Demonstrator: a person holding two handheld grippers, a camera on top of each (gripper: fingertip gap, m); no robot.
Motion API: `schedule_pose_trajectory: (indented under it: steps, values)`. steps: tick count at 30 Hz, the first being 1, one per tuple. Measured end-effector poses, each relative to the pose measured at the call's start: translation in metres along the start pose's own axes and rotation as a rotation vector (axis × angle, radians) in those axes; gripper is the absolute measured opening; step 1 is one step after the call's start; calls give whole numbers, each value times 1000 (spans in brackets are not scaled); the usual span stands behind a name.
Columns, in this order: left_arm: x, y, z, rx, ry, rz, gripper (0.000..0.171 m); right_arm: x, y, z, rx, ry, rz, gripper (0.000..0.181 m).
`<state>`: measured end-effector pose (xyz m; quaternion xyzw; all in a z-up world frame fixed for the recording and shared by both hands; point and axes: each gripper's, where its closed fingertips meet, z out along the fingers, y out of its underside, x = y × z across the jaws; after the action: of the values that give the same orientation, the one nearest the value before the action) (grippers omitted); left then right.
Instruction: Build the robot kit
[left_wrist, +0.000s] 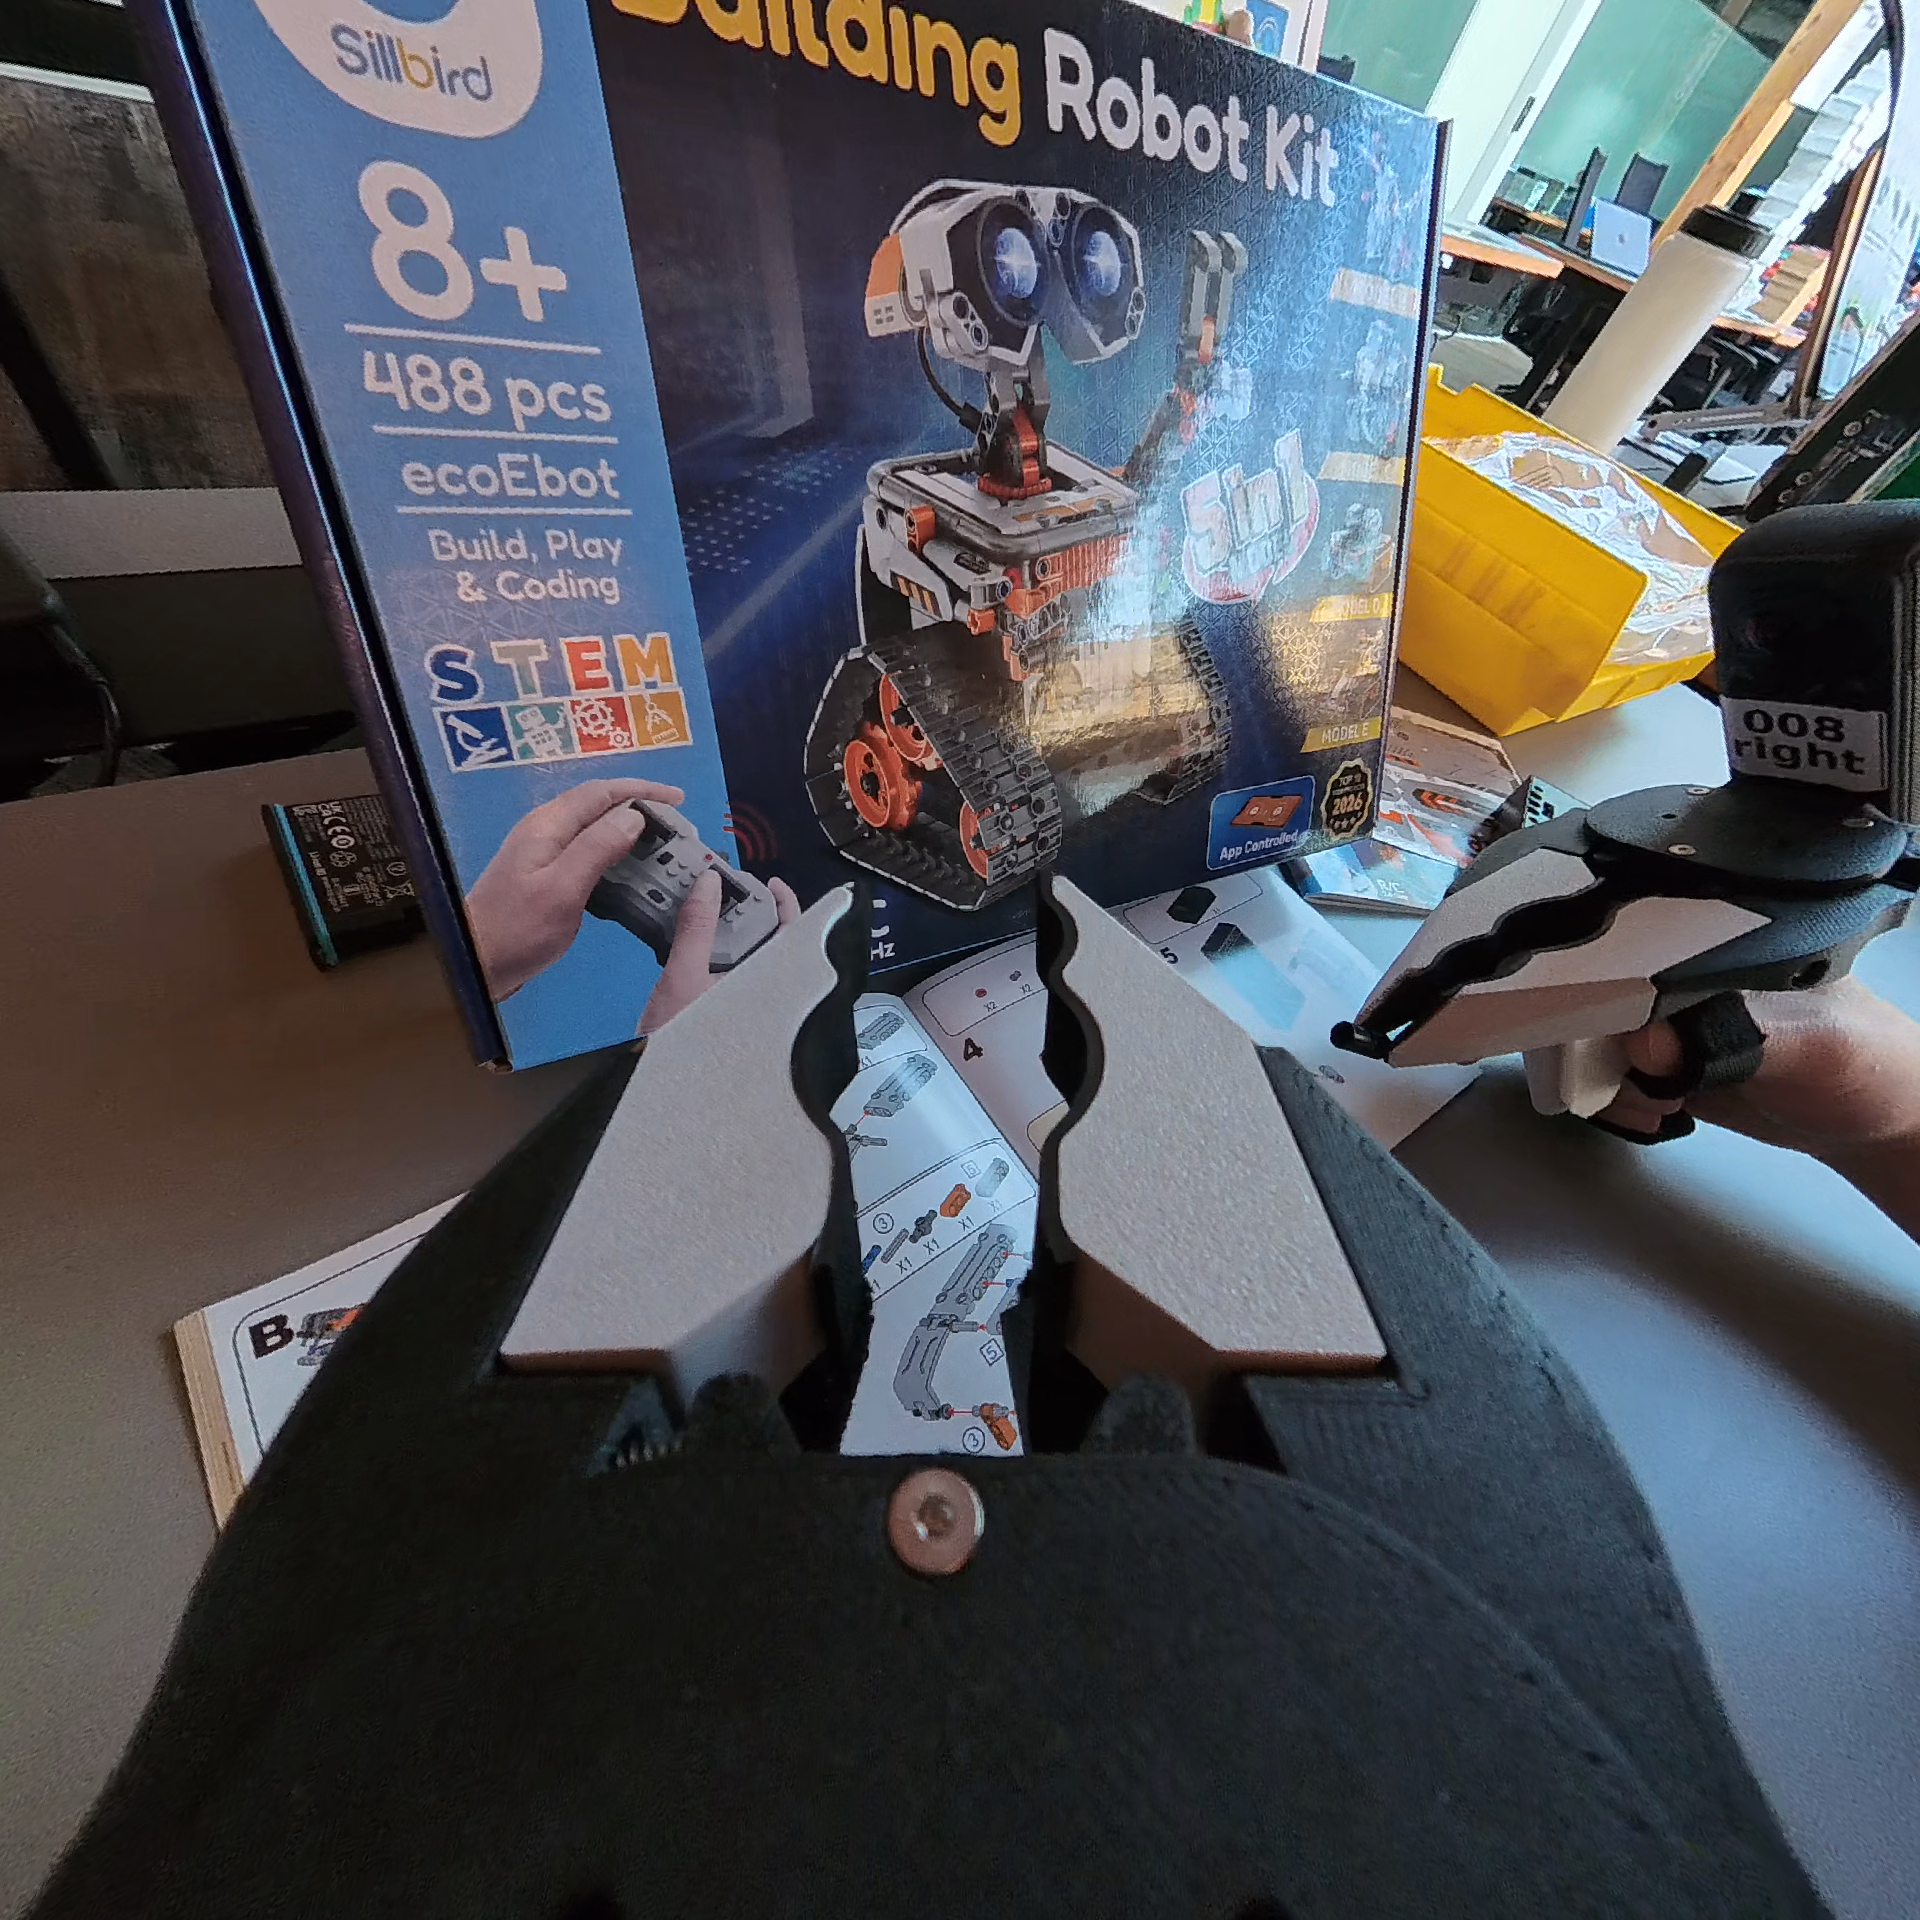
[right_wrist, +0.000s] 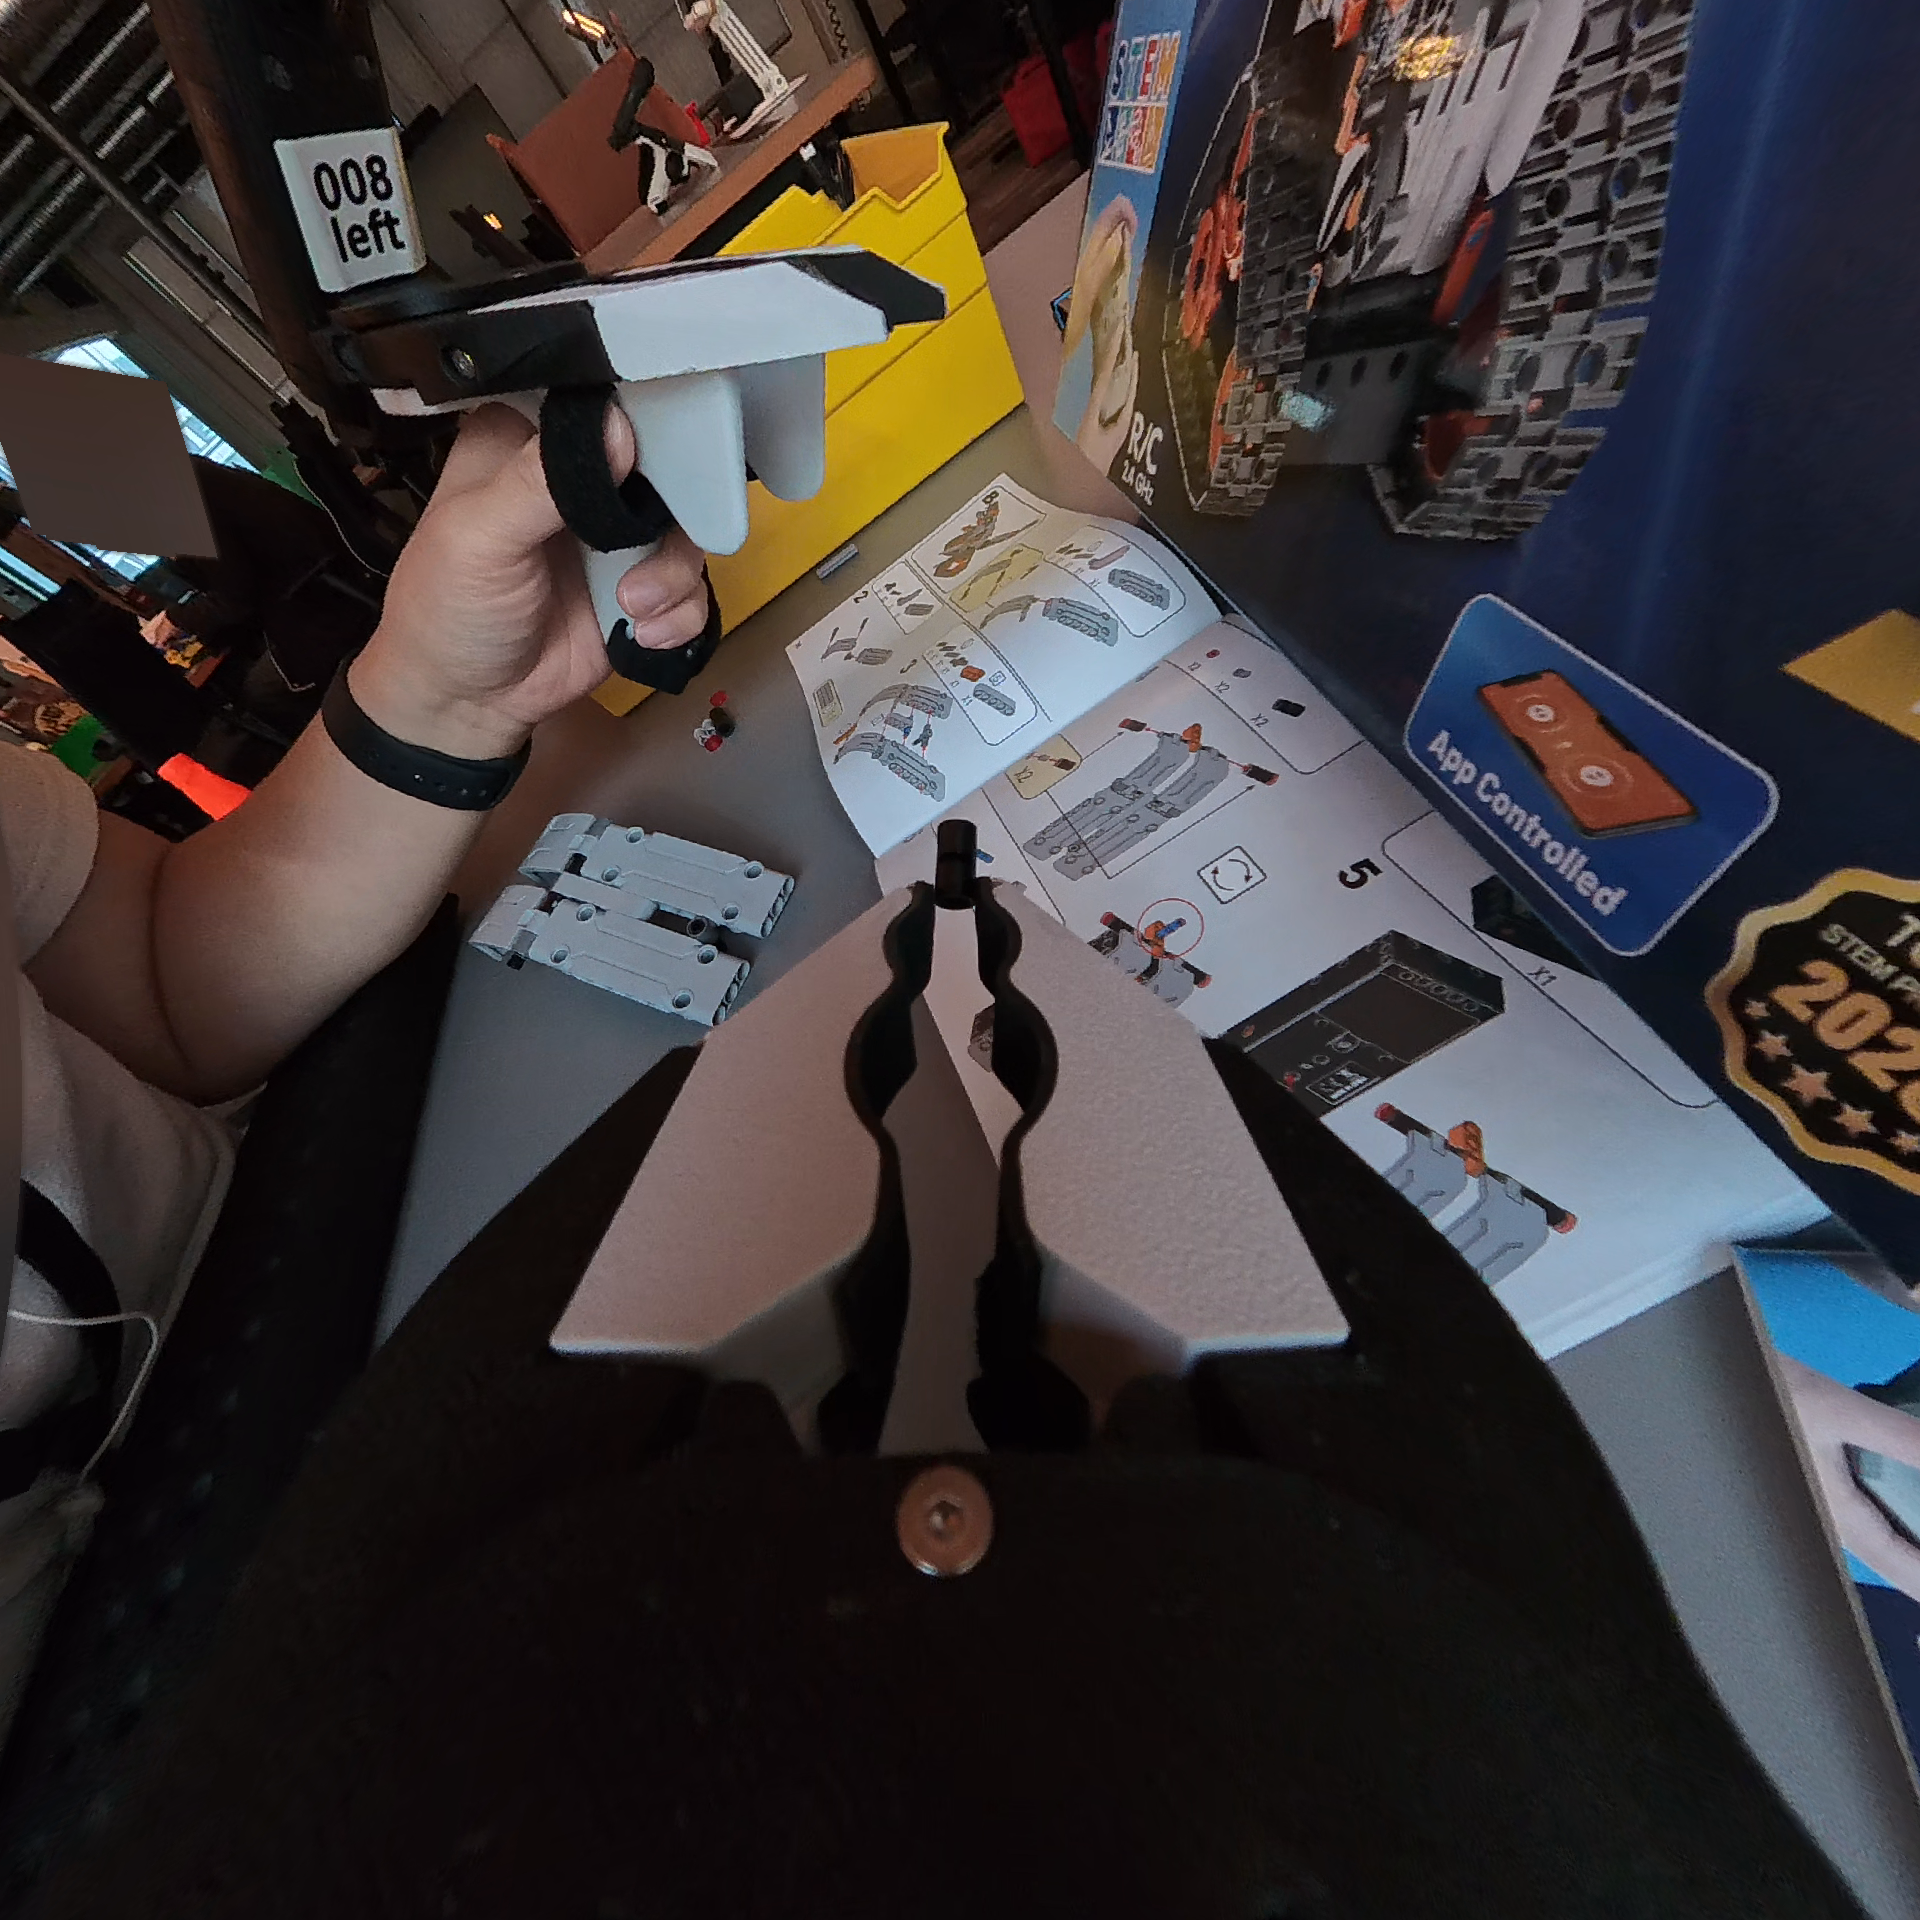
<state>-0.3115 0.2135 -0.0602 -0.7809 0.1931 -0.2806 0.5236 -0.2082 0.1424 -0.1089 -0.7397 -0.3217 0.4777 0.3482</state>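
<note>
My left gripper (left_wrist: 945, 902) is open and empty. It hovers over an open instruction booklet (left_wrist: 940, 1132) lying in front of an upright blue toy robot kit box (left_wrist: 935, 468). My right gripper (right_wrist: 954, 896) is shut on a small black pin (right_wrist: 956, 857) that sticks out past its tips, above the booklet (right_wrist: 1049, 717). It also shows in the left wrist view (left_wrist: 1363, 1032), low over the table at the right. A grey beam assembly (right_wrist: 634, 925) lies on the table left of the right gripper. The left gripper (right_wrist: 899, 291) is held higher, above the table.
A yellow bin (left_wrist: 1507, 603) with a plastic bag stands right of the box; another yellow bin (right_wrist: 883, 343) shows behind the left gripper. A black battery pack (left_wrist: 343, 883) lies left of the box. Small red and black pieces (right_wrist: 715, 722) lie near the booklet. The left gripper's tips are roughly 15 centimetres from the right gripper's. The black battery pack (left_wrist: 343, 883) is closer to my left gripper, around 15 centimetres from its tips; the right tips are 30 centimetres off.
</note>
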Motion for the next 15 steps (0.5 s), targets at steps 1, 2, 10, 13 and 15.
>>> schedule_pose_trajectory:
  steps: [1,2,10,13,15]
  values:
    - [0,0,0,-1,1,2,29,0,0,0,-1,-2,-3,7]
    - [0,0,-1,-1,2,3,29,-1,1,1,-3,-3,-6,7]
    - [6,-2,-6,-16,60,-26,30,-9,6,7,-33,-46,-86,7]
    - [11,-1,-8,-33,105,-30,30,-19,5,10,-31,-89,-132,7]
    - [10,0,-11,-52,106,-8,31,-26,4,11,-21,-126,-173,7]
